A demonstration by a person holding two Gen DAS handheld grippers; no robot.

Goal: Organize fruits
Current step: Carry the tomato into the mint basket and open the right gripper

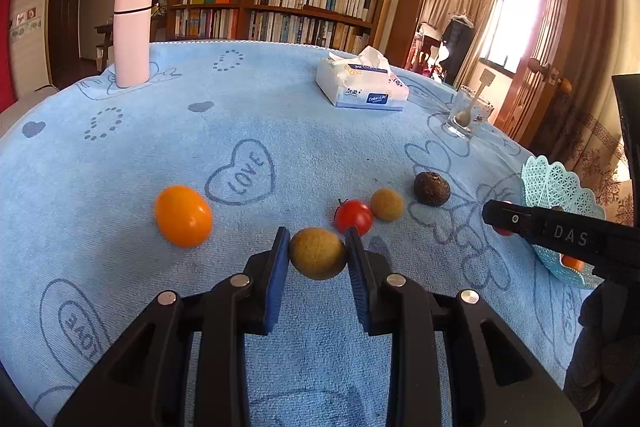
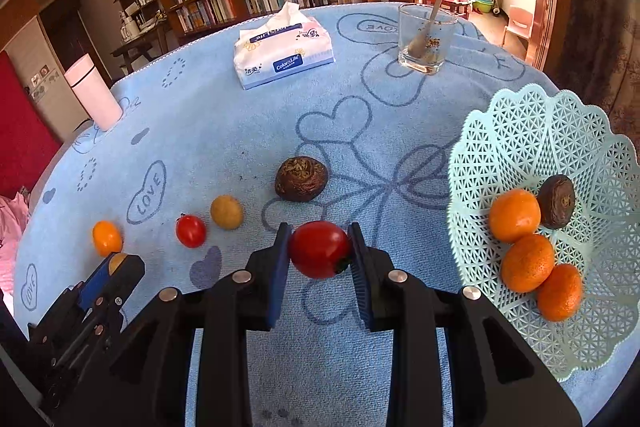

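Observation:
My left gripper is shut on a tan round fruit, held just above the blue cloth. My right gripper is shut on a red cherry tomato, left of the mint lattice basket. The basket holds three oranges and a dark brown fruit. On the cloth lie an orange fruit, a second red tomato, a second tan fruit and a dark brown fruit. The right gripper's body shows at the right of the left wrist view.
A tissue pack, a glass with a spoon and a pink flask stand toward the far side of the table. A bookshelf is behind the table. The blue cloth covers the tabletop.

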